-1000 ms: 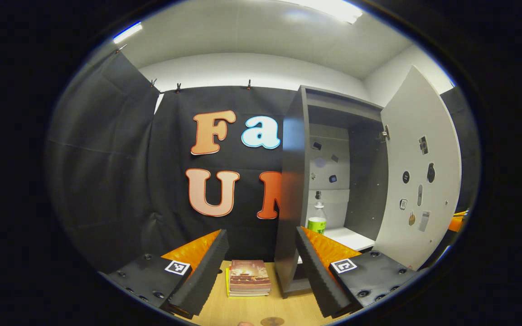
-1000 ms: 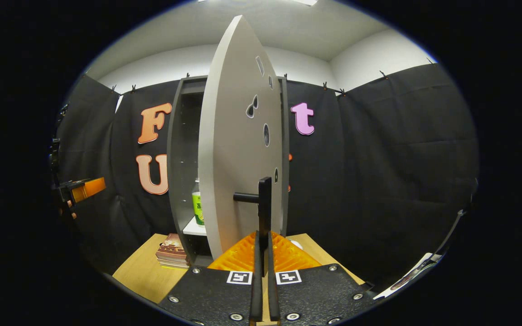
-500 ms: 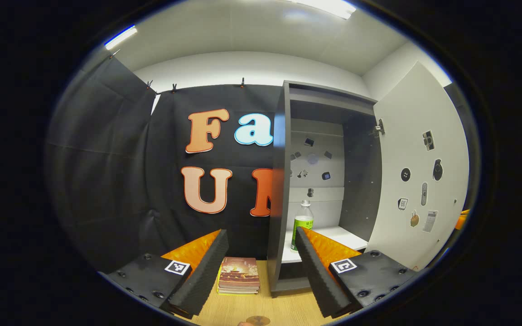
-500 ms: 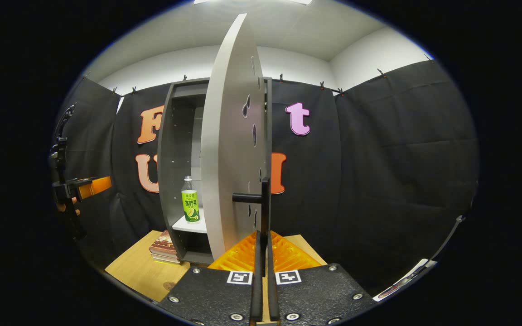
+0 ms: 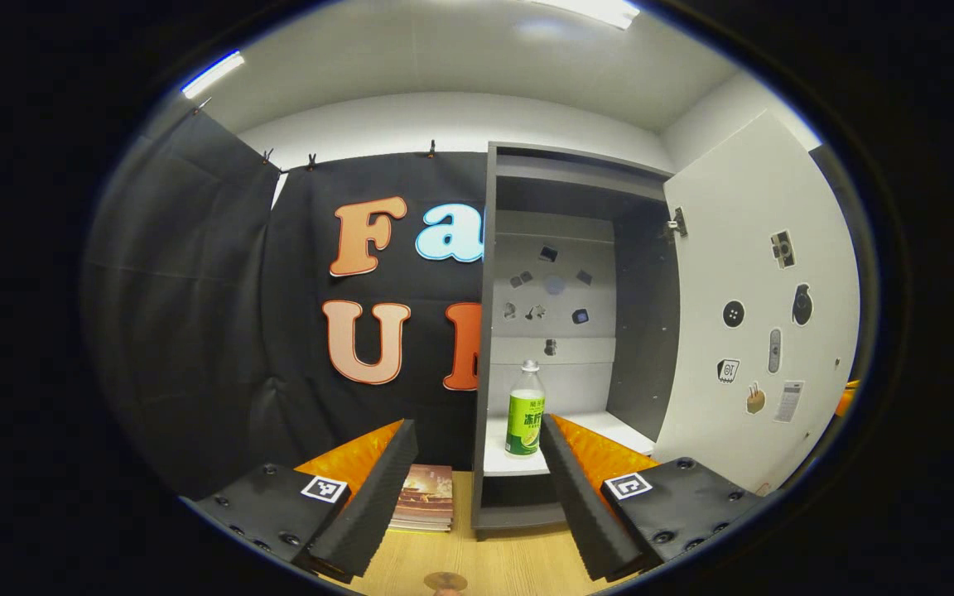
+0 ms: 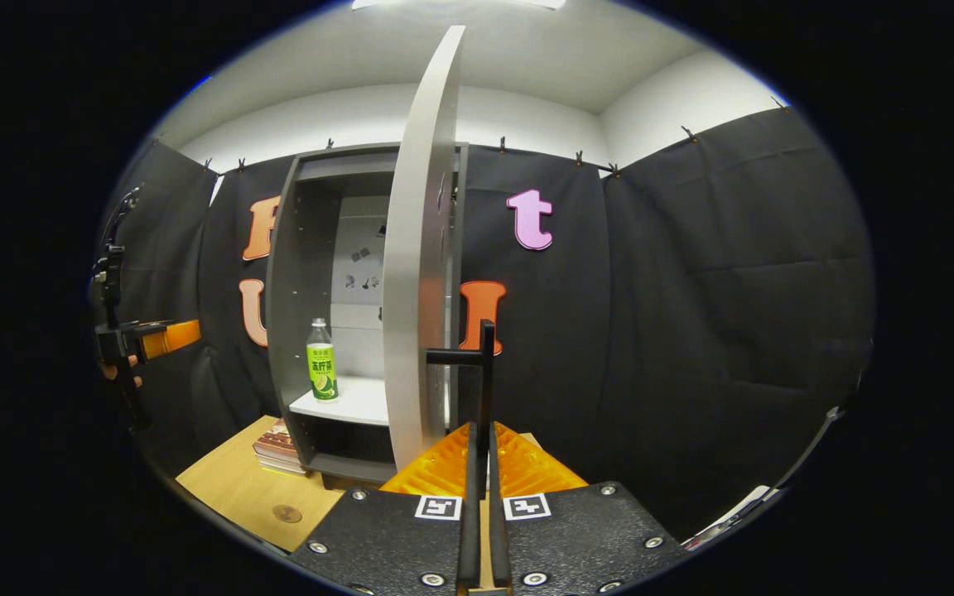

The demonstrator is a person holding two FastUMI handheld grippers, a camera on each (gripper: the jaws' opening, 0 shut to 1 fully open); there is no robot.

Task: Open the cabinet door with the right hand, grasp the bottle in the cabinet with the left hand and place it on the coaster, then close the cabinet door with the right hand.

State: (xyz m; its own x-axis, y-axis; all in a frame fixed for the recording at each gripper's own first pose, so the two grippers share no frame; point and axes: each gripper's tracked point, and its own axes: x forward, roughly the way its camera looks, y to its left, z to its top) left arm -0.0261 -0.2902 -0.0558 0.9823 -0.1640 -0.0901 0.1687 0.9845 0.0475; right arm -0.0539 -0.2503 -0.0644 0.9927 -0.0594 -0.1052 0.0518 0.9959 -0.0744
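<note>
The right tool [image 6: 481, 463] is clamped on the black handle [image 6: 484, 372] of the cabinet door [image 6: 415, 298], which stands swung open. The left tool [image 5: 477, 488] is spread wide and holds nothing. The bottle [image 5: 525, 411] stands upright on the white shelf [image 5: 518, 455] inside the cabinet [image 5: 568, 199]. The coaster [image 6: 287, 514] lies on the surface [image 6: 237, 488], near the stacked books [image 5: 423, 507].
</note>
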